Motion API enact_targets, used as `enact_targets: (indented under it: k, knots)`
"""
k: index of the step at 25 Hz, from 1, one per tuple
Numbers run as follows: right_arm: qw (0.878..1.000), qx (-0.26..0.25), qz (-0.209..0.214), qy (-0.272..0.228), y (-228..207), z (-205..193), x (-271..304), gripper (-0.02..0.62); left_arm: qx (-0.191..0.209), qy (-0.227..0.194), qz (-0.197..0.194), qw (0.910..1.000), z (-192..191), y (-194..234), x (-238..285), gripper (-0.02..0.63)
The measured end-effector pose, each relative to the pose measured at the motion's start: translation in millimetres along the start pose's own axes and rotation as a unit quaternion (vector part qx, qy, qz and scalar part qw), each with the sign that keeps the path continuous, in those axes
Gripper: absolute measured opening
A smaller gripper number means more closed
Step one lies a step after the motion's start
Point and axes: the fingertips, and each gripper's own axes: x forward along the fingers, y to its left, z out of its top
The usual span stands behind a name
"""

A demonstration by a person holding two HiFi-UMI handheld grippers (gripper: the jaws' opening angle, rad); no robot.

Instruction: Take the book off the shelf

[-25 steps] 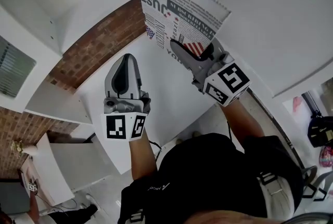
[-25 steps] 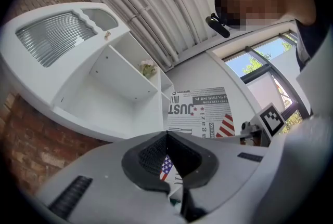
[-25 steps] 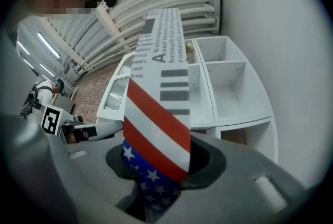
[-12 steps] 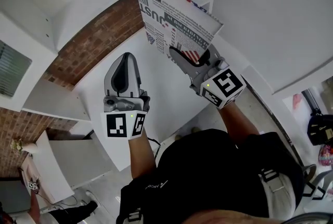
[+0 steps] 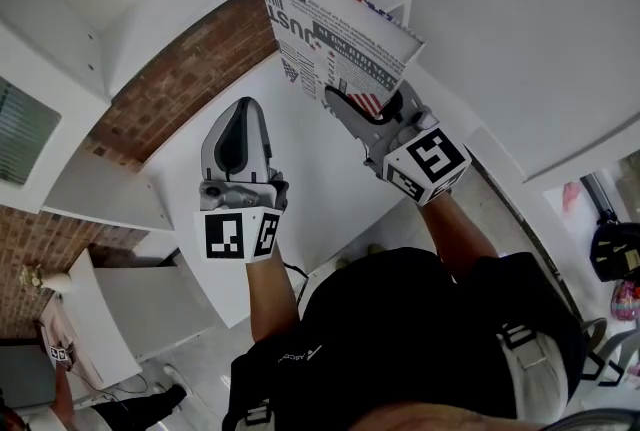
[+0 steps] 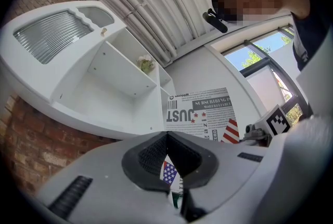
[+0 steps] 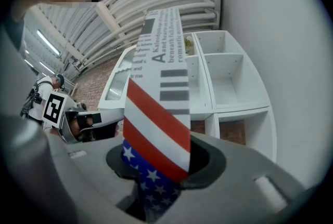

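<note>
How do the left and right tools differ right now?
The grey left tool is shut on nothing; the grey right tool clamps the newsprint-and-flag-printed book. The left tool hangs apart from the book; the right tool grips its striped corner. Each carries a black-and-white marker cube.

Head view steeply down; gripper views close, upward along fingers; all share book, shelf.

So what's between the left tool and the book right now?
Nothing stands there: in the head view, only bare white board separates the left tool from the book, which the right tool grips.
</note>
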Motion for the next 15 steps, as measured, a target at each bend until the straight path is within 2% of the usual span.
enact_targets:
  k: [15]
  knots:
    - [1.0, -0.004, 0.001, 0.002, 3.5, 1.2, -5.0, 0.158, 0.002, 0.0, 0.002, 1.0, 0.8, -2.8, -6.4, -0.003]
